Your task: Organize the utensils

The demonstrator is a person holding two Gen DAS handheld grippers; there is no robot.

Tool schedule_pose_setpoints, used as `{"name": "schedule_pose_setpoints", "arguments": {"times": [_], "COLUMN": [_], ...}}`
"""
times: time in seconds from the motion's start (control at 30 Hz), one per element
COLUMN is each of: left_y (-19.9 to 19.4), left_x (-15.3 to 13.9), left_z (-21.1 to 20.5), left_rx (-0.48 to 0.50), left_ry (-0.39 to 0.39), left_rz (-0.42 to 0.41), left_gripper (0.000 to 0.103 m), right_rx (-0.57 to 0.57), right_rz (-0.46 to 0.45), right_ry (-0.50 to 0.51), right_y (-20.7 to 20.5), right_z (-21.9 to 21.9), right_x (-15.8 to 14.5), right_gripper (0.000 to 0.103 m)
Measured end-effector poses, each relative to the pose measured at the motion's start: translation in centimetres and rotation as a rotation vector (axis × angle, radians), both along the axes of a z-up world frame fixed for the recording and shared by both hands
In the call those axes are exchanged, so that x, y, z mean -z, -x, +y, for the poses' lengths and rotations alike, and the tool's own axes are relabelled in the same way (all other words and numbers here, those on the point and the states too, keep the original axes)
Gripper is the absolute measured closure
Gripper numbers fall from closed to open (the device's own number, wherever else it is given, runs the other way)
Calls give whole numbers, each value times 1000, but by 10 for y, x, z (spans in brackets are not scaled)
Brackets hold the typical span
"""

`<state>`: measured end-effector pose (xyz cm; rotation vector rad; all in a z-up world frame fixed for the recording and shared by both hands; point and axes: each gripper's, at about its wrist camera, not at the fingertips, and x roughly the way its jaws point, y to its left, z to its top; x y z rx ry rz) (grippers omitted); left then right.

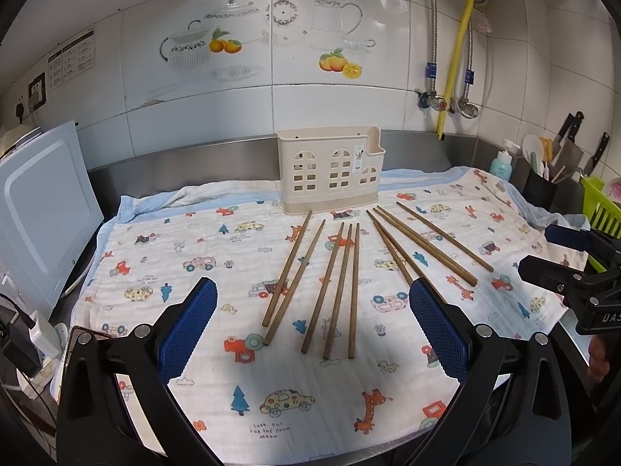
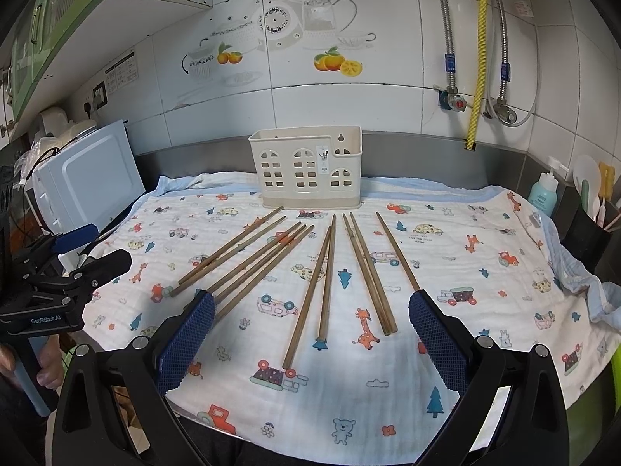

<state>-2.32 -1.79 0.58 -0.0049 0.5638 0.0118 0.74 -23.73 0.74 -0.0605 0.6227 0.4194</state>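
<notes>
Several brown wooden chopsticks (image 1: 341, 283) lie fanned out on a printed cloth (image 1: 217, 248), in front of a cream plastic utensil holder (image 1: 330, 171) with window cut-outs. They also show in the right wrist view (image 2: 326, 279), with the holder (image 2: 306, 167) behind them. My left gripper (image 1: 312, 330) is open and empty, above the near ends of the chopsticks. My right gripper (image 2: 310, 334) is open and empty, over the right-hand chopsticks. Each gripper shows at the edge of the other's view: the right one (image 1: 559, 256), the left one (image 2: 85, 248).
A white appliance (image 1: 42, 209) stands at the left. At the right are a black holder with knives and tools (image 1: 543, 186), a teal pump bottle (image 1: 500, 163) and a green rack (image 1: 601, 209). Pipes and valves (image 2: 477, 105) run down the tiled wall.
</notes>
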Motion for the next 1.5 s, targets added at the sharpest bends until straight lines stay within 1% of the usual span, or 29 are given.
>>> {"name": "schedule_pose_setpoints", "arguments": {"times": [0.2,0.3,0.37,0.4,0.57,0.6,0.63,0.87,0.9,0.93,1.07,1.27,1.37,1.4,1.5], "left_y": [-4,-4,-4,-2,-2,-3,-3,-10,-12,-14,-20,-31,-36,-38,-45], "left_x": [-4,-5,-5,-6,-6,-5,-5,-2,-1,0,6,15,19,21,26], "left_z": [-1,-1,-2,-1,2,3,4,12,15,18,29,42,47,49,56], "left_rx": [1,3,3,2,0,0,0,-5,-4,-3,1,-9,-40,-43,-57], "left_ry": [0,1,-1,0,11,13,16,30,32,36,63,88,51,51,63], "left_rz": [-8,-11,-15,-18,-18,-17,-16,0,4,7,23,44,40,42,56], "left_gripper": [5,5,5,5,5,5,5,5,5,5,6,6,6,6,7], "right_rx": [1,1,2,2,7,7,8,25,25,27,35,37,45,45,49], "right_rz": [-15,-39,-71,-70,-10,-10,24,81,73,39,24,47,56,61,64], "right_ry": [-13,-22,-35,-34,-6,-1,3,-27,-31,-10,9,-6,21,50,52], "right_y": [-1,1,3,4,2,2,-1,-10,-11,-12,-19,-29,-36,-37,-42], "right_z": [-2,-5,-6,-7,-7,-6,-7,-12,-13,-13,-15,-19,-21,-21,-24], "right_x": [-2,-4,-6,-6,-4,-4,-3,4,5,6,8,14,18,18,21], "right_gripper": [6,6,6,6,6,6,6,6,6,6,6,6,6,6,6]}}
